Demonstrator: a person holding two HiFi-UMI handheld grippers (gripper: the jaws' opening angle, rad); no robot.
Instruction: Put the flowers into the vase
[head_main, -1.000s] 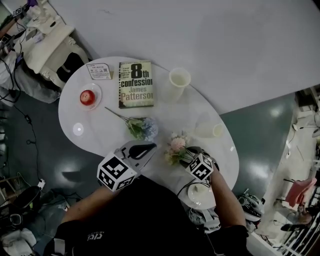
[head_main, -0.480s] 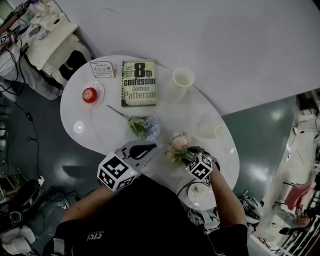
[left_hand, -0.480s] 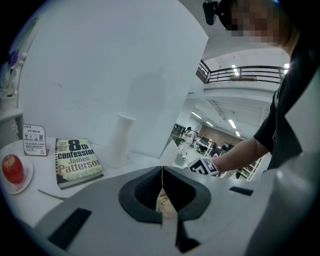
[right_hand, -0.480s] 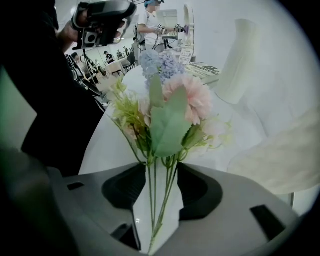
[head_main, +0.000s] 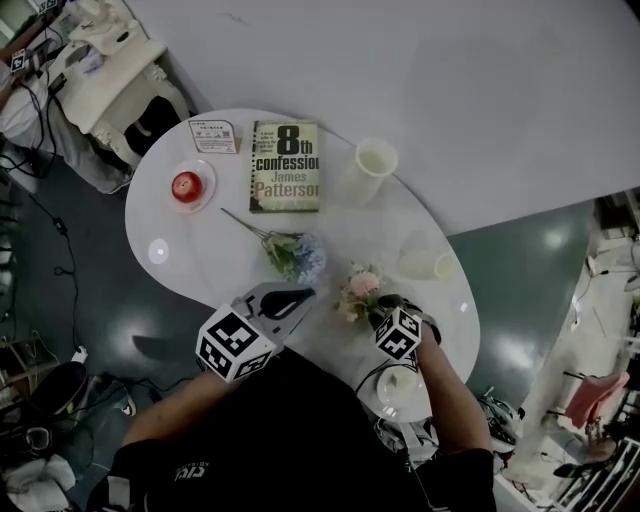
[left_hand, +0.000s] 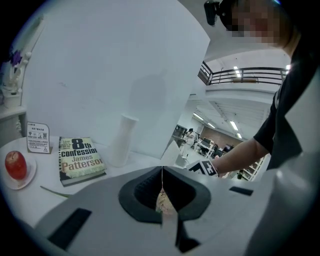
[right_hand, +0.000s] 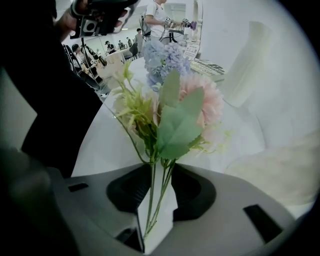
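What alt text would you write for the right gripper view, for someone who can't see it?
A bunch of pink flowers fills the view, its thin stems standing between the jaws of the right gripper, which have just been closing around them, a gap still showing. Behind it a blue flower lies on the white table.

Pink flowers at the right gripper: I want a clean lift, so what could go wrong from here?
The jaws of the right gripper have just been closing round the thin stems, with a gap beside them; a loose pinch could let the pink flowers twist or slip. The blue flower lies close beside them, so its leaves might snag and get dragged along.
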